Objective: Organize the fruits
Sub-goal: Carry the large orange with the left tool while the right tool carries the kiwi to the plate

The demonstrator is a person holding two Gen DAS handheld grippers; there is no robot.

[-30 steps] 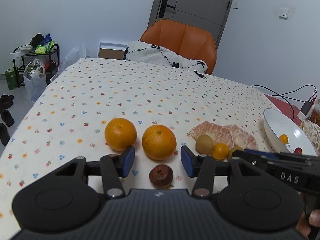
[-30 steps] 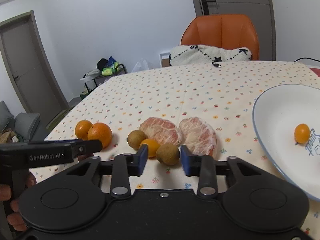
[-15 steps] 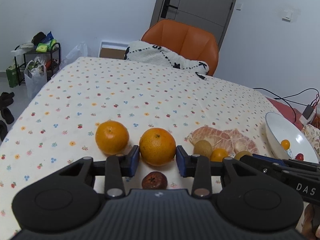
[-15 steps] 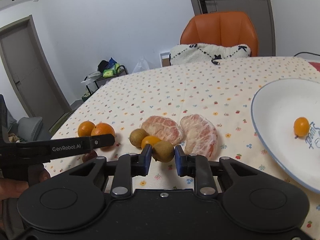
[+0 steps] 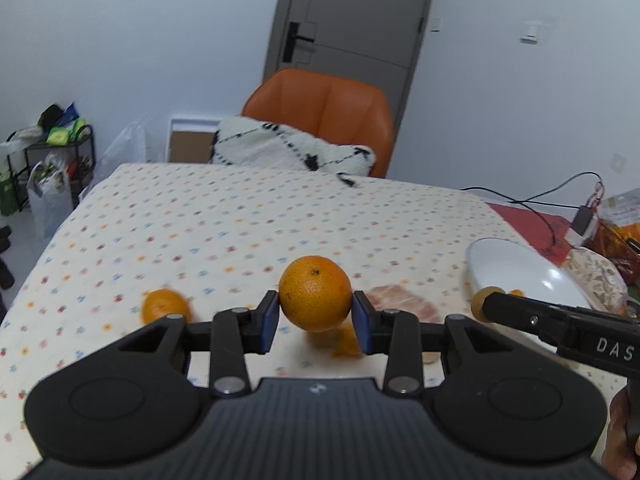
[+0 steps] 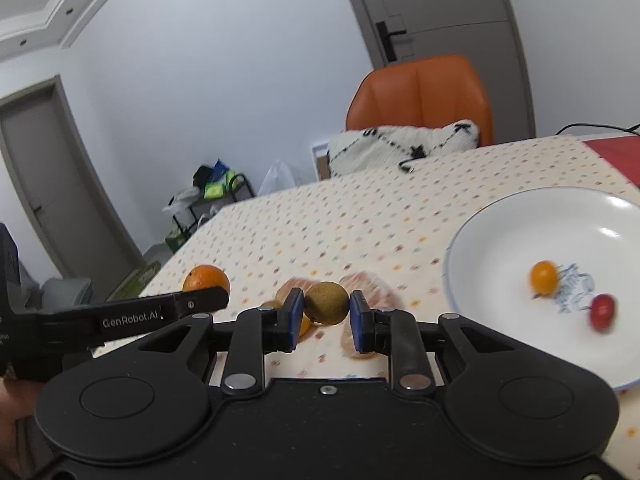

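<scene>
The left gripper (image 5: 315,320) clamps an orange (image 5: 315,293) above the tablecloth (image 5: 240,232); the right gripper (image 6: 323,318) clamps a kiwi (image 6: 326,302). The plate's (image 6: 500,248) near rim lies just right; open cloth stretches beyond.

Pale walls (image 5: 140,40) and a grey door (image 5: 352,20) behind an orange chair (image 5: 328,108) draped with a white black-patterned cushion (image 5: 288,148) — cluttered black rack (image 5: 52,152) at left, second grey door (image 6: 44,176) aside, flower-print cloth covering the desk (image 5: 240,216).
</scene>
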